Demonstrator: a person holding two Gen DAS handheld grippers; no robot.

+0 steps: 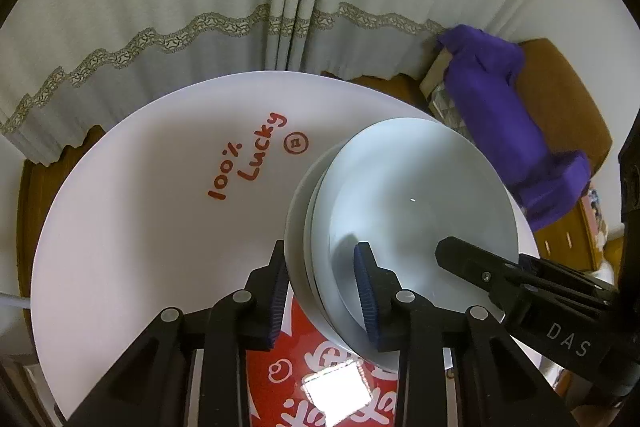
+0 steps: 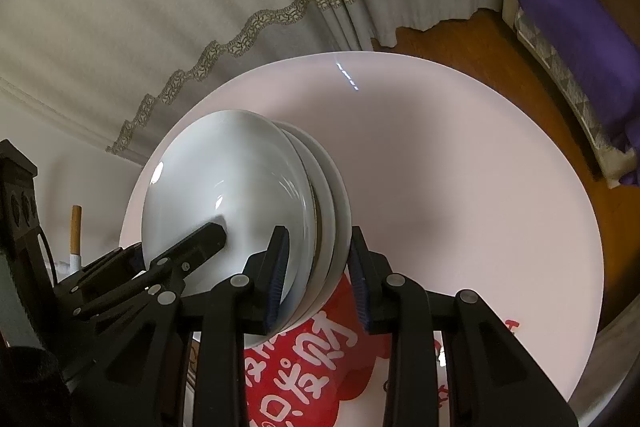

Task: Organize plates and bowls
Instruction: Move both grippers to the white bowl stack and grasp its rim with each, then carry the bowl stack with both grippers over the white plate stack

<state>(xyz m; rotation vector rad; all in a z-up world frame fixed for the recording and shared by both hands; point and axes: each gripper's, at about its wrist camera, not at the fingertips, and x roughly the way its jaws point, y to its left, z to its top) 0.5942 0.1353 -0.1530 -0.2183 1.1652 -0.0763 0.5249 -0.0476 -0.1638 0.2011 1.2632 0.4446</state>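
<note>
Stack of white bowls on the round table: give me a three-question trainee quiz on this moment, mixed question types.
1. True or false: the stack of white glazed bowls rests on the round white table.
2. Which grippers clamp the stack's rim? A) left only B) right only C) both
3. Fill in: the red handwriting on the table reads "100% ____".

Key: 1 true. 2 C: the left gripper and the right gripper each have blue pads on either side of the rim. 3 Lucky.
</note>
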